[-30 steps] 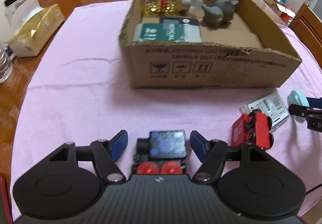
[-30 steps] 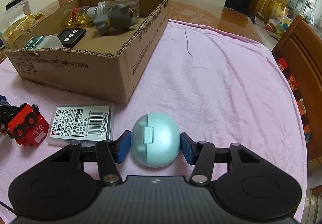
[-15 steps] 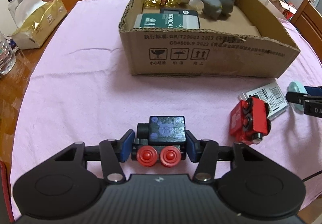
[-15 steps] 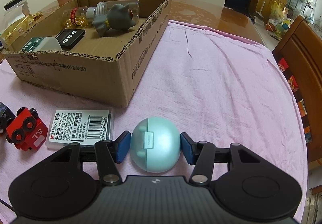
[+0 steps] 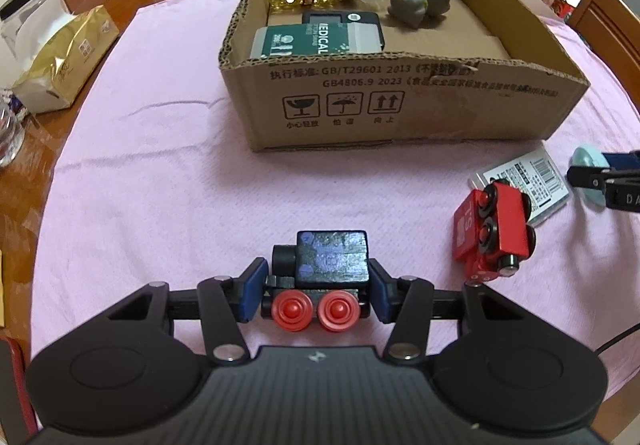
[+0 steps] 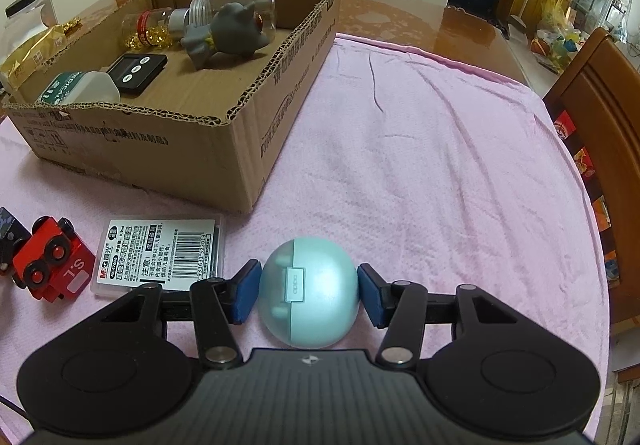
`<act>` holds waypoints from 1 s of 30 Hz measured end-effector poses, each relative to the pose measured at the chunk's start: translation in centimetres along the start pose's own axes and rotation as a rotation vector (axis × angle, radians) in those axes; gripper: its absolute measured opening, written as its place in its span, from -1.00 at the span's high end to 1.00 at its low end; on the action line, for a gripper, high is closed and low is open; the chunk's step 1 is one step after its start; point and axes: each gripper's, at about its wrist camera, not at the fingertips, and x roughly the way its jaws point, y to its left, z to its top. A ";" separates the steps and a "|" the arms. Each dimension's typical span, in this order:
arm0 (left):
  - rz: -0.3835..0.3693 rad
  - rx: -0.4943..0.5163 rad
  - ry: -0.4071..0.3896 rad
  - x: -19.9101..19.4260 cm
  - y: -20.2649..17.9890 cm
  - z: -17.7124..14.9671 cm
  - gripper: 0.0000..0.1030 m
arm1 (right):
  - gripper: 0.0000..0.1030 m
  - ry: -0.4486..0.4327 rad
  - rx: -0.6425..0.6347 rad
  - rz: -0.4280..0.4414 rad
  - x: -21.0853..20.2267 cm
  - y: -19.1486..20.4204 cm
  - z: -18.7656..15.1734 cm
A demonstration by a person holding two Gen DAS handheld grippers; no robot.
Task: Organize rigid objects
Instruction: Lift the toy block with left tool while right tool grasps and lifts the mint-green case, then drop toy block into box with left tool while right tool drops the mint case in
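Now each claw is clamped on its own piece so both can go to the cardboard box (image 5: 400,101) ahead: the left claw (image 5: 314,291) pinches the black toy train (image 5: 320,273), the right claw (image 6: 308,291) squeezes the teal case (image 6: 310,291), both low over the tabletop (image 6: 440,165)

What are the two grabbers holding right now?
Left gripper shut on black toy train. Right gripper shut on teal case. Box ahead, path clear.
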 end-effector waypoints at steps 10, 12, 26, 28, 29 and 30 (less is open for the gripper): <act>-0.010 0.095 0.025 -1.1 -0.2 0.8 0.03 | -0.12 0.017 -0.062 -0.002 -1.8 -0.5 0.2; -0.017 0.118 0.024 -1.5 -0.3 0.9 0.03 | -0.12 0.017 -0.077 0.002 -2.3 -0.6 0.4; -0.072 0.213 0.006 -4.7 -0.6 2.7 0.03 | -0.12 -0.014 -0.160 0.076 -7.3 -0.2 2.5; -0.078 0.218 -0.002 -5.3 -0.6 3.1 0.03 | -0.12 -0.034 -0.188 0.099 -8.3 0.2 3.4; -0.079 0.220 -0.008 -5.5 -0.5 3.3 0.03 | -0.12 -0.047 -0.203 0.108 -8.8 0.5 3.9; -0.079 0.220 -0.015 -5.8 -0.5 3.6 0.03 | -0.12 -0.061 -0.220 0.118 -9.3 0.8 4.5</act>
